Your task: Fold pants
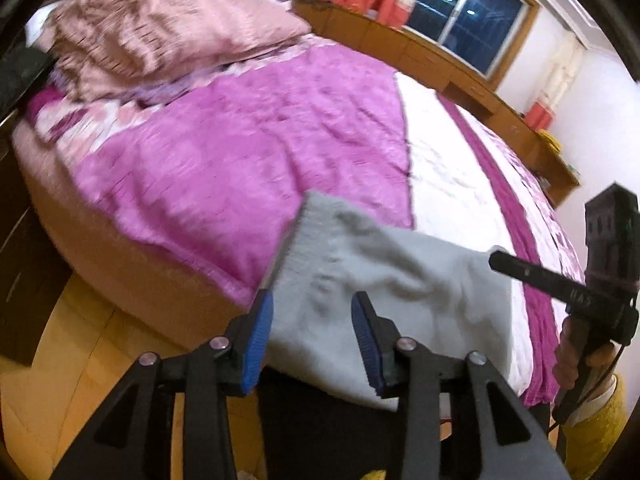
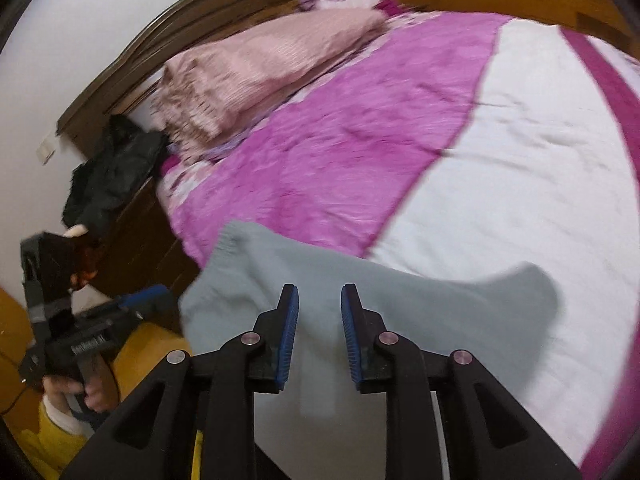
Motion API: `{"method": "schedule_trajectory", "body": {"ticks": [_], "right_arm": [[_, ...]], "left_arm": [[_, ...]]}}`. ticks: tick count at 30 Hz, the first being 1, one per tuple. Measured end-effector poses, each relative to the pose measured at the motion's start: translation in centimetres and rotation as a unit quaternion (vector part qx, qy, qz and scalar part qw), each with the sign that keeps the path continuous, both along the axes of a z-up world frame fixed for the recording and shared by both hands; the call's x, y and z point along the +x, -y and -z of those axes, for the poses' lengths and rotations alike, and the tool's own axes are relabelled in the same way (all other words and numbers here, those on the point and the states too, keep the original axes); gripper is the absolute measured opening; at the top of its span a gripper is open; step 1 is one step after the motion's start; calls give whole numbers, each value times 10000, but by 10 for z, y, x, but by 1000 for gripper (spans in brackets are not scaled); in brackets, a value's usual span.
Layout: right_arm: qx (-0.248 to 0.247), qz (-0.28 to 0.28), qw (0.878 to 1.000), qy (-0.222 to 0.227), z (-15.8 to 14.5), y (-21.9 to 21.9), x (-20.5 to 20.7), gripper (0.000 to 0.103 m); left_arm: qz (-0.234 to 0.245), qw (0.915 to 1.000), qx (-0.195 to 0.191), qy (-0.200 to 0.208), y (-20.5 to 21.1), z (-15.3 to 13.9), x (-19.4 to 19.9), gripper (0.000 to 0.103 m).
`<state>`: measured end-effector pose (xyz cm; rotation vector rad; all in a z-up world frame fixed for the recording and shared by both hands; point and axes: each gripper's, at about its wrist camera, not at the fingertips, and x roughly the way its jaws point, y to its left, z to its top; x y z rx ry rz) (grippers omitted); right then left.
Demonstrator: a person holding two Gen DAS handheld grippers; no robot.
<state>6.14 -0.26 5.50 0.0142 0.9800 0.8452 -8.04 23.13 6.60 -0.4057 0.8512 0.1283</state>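
Light grey pants (image 1: pixel 372 276) lie folded at the near edge of the bed, partly hanging over it; they also show in the right wrist view (image 2: pixel 400 300). My left gripper (image 1: pixel 312 316) is open, its blue pads (image 1: pixel 258 336) just above the pants' near part, holding nothing. My right gripper (image 2: pixel 319 320) is open above the pants' near edge, empty. The right gripper shows in the left wrist view (image 1: pixel 560 280) at the right; the left gripper shows in the right wrist view (image 2: pixel 140 300) at the left.
The bed has a magenta and white cover (image 1: pixel 248 128) (image 2: pixel 520 184). A pink folded quilt (image 1: pixel 160 32) lies near the wooden headboard (image 2: pixel 208 12). Dark clothing (image 2: pixel 112 172) sits on the bedside cabinet. A window (image 1: pixel 468 12) and a wooden ledge are beyond.
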Motion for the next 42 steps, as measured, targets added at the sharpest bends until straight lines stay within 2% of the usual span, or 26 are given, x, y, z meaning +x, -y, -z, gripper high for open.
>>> {"method": "schedule_trajectory", "body": {"ticks": [1, 2, 5, 8, 12, 14, 17, 20, 22, 24, 26, 29, 30, 33, 35, 37, 42], "right_arm": [[-83, 113, 9999, 74, 0, 9, -1, 15], [-165, 215, 9996, 122, 0, 16, 0, 15], [-246, 605, 9978, 78, 7, 38, 7, 15], [-373, 868, 9955, -59, 18, 49, 18, 15], [-1073, 1181, 9870, 213, 39, 48, 32, 15], [-1349, 1382, 9808, 254, 57, 49, 44, 11], [-1133, 1514, 9816, 257, 67, 58, 51, 10], [-1277, 1480, 9800, 360, 61, 55, 48, 10], [-1294, 1511, 9794, 355, 56, 57, 44, 10], [-1212, 1545, 9801, 271, 47, 59, 37, 11], [-1044, 1469, 9834, 212, 38, 61, 28, 11], [-896, 1344, 9866, 244, 29, 61, 16, 12], [-875, 1299, 9873, 266, 28, 60, 12, 12], [-967, 1225, 9875, 227, 38, 57, 7, 12], [-1114, 1262, 9857, 111, 54, 57, 7, 12], [-1060, 1255, 9864, 40, 66, 59, 6, 12], [-1020, 1328, 9859, -74, 61, 62, 5, 12]], "left_arm": [[102, 9999, 38, -5, 4, -1, 5, 20], [281, 9996, 80, 1, 11, -1, 13, 17], [581, 9982, 136, 27, 25, 5, 34, 17], [635, 9976, 241, -120, 30, 17, 52, 17], [548, 9970, 376, -400, 24, 38, 62, 17], [600, 9962, 360, -513, 21, 49, 64, 16], [645, 9954, 426, -567, 22, 55, 60, 15], [618, 9948, 454, -673, 27, 46, 57, 15], [634, 9957, 399, -540, 31, 36, 55, 16], [693, 9963, 391, -329, 36, 25, 56, 19], [763, 9959, 461, -166, 40, 18, 63, 26], [747, 9950, 650, -110, 44, 17, 82, 37], [705, 9950, 694, -111, 43, 20, 89, 38], [552, 9952, 755, -301, 33, 39, 109, 37], [550, 9959, 657, -280, 28, 47, 116, 37], [597, 9955, 682, -262, 26, 49, 118, 37], [658, 9947, 722, -323, 27, 40, 109, 37]]}}
